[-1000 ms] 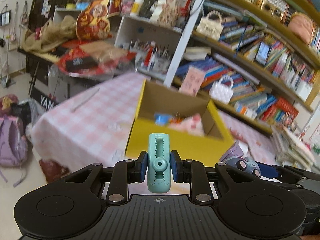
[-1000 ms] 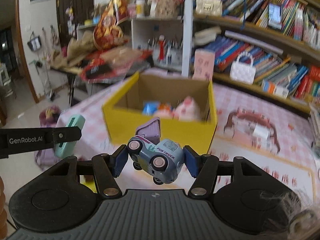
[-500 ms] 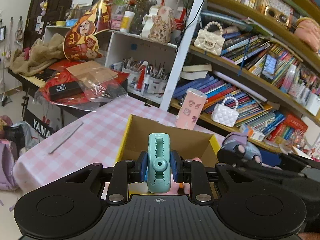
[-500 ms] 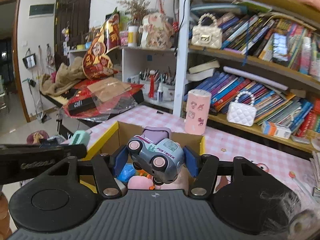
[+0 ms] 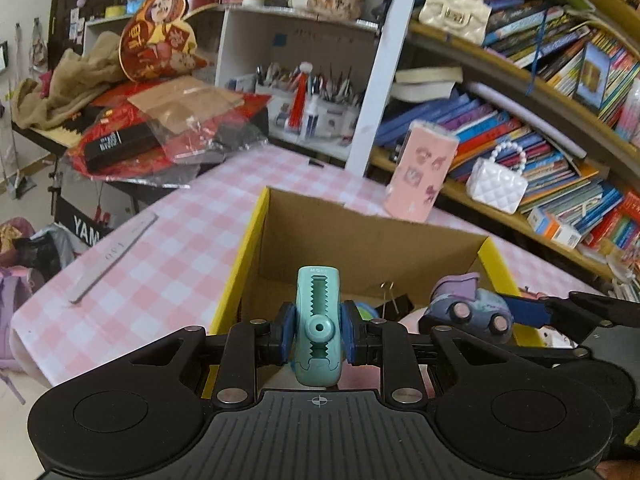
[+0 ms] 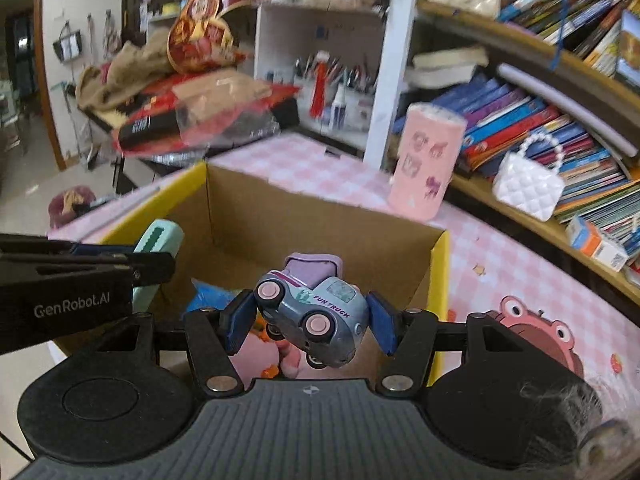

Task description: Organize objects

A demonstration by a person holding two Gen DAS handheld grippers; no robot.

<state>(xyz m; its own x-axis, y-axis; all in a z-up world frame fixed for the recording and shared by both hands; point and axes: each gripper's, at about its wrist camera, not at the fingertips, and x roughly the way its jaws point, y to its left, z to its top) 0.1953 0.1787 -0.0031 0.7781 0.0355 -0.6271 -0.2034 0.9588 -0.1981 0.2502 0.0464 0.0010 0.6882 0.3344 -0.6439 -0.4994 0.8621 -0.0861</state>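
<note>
Left hand-held gripper (image 5: 318, 338) pinches a teal clip (image 5: 318, 332), right hand-held gripper (image 6: 310, 322) a toy truck (image 6: 316, 314); both hover over the part-filled box (image 6: 438, 280), neither dropped yet.

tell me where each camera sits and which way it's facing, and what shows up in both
Left wrist: sits on the left gripper, looking forward and down into the yellow box; its fingers clamp a teal clip, and the right gripper enters at right.
Right wrist: sits on the right gripper, facing the same box; its fingers clamp a toy truck, and the left gripper enters at left.
Shared: box, clip, truck, pink canister, white handbag, checked tablecloth.
</note>
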